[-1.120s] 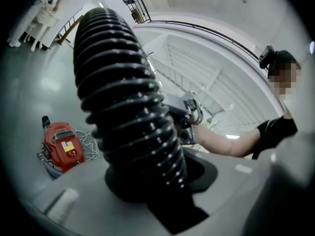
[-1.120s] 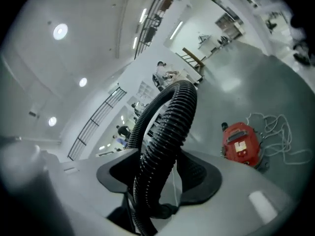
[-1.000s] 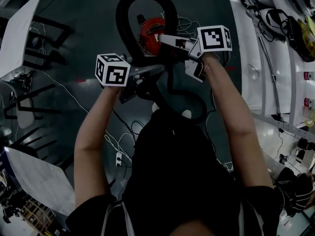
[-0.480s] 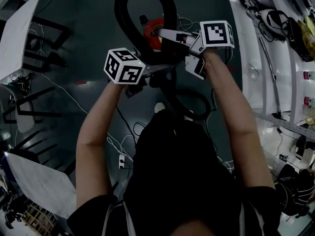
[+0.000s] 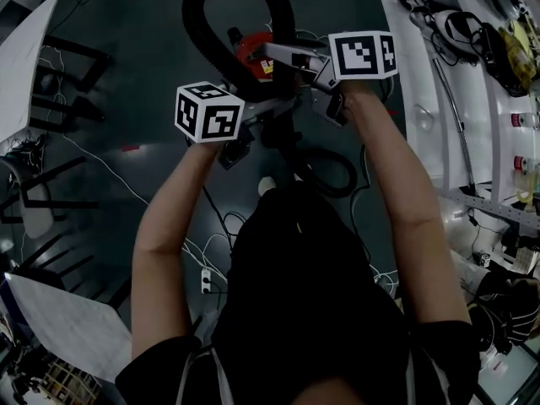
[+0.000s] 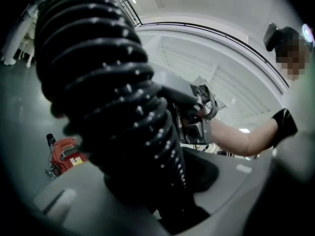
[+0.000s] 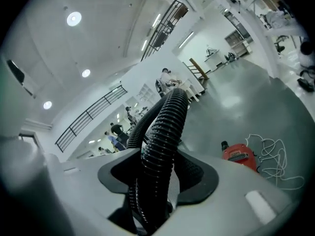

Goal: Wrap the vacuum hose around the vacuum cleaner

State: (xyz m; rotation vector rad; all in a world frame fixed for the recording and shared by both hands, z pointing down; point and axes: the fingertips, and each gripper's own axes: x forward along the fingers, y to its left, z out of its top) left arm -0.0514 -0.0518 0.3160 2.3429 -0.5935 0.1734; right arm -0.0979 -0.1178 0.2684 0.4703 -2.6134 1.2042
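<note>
Left gripper: jaws just closing in, clamped on black ribbed vacuum hose, held up in a loop. Red vacuum cleaner on floor beneath loop. Right gripper: jaws just widening, hose gripped between them
</note>
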